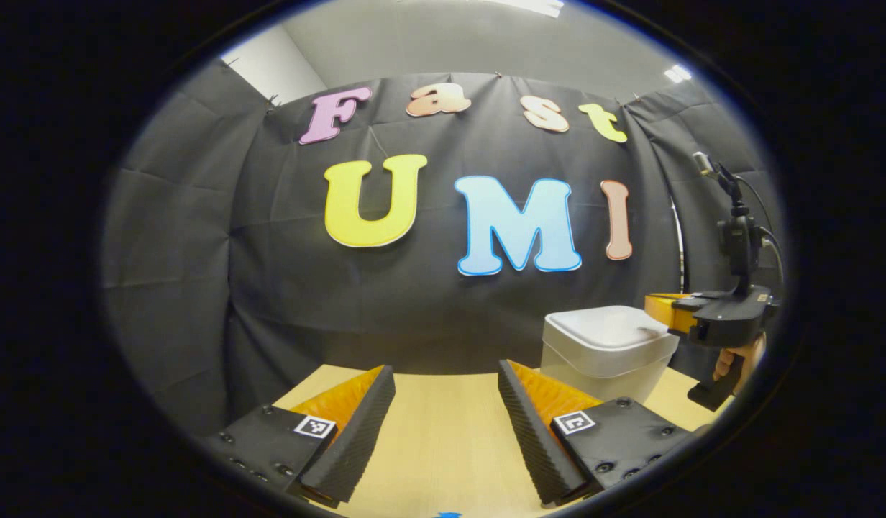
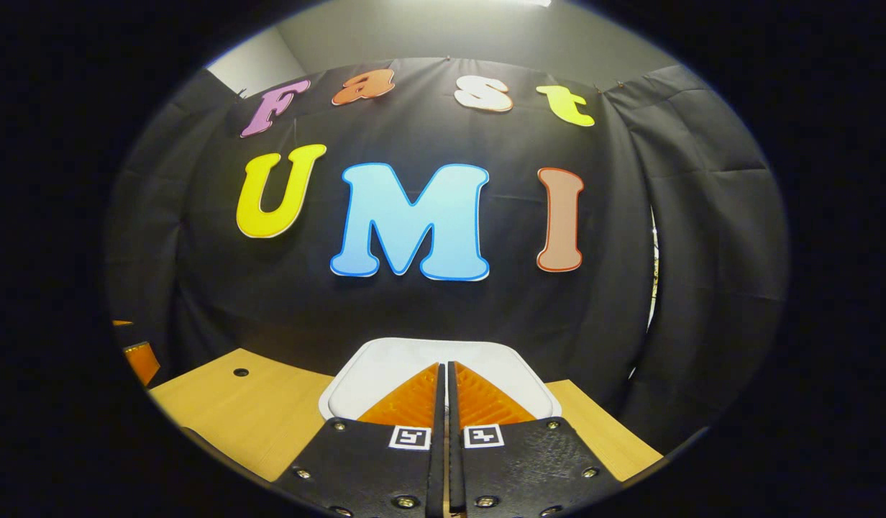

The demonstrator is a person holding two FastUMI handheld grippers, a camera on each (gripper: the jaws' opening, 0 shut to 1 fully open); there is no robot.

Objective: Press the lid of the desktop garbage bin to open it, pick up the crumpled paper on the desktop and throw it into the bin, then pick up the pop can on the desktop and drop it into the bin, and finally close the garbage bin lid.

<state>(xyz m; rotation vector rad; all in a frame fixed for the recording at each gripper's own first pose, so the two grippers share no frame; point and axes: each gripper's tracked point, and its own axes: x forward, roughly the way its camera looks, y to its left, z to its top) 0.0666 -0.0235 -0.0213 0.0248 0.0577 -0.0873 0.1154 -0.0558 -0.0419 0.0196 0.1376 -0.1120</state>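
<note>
Standing well apart, the left gripper [image 1: 446, 392] jaws hold nothing above the wooden counter [image 1: 443, 432]. Right of them the white garbage bin [image 1: 605, 352] sits on the counter, lid [image 1: 607, 327] down. The right gripper [image 2: 444, 374] jaws are pressed together, empty, tips over the lid; a hand [image 1: 738, 358] holds it.

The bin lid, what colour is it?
White. The square plastic bin lid shows best in the left gripper view, closed.

Screwed black hand-held gripper [image 2: 446, 374] plates, square markers
</note>
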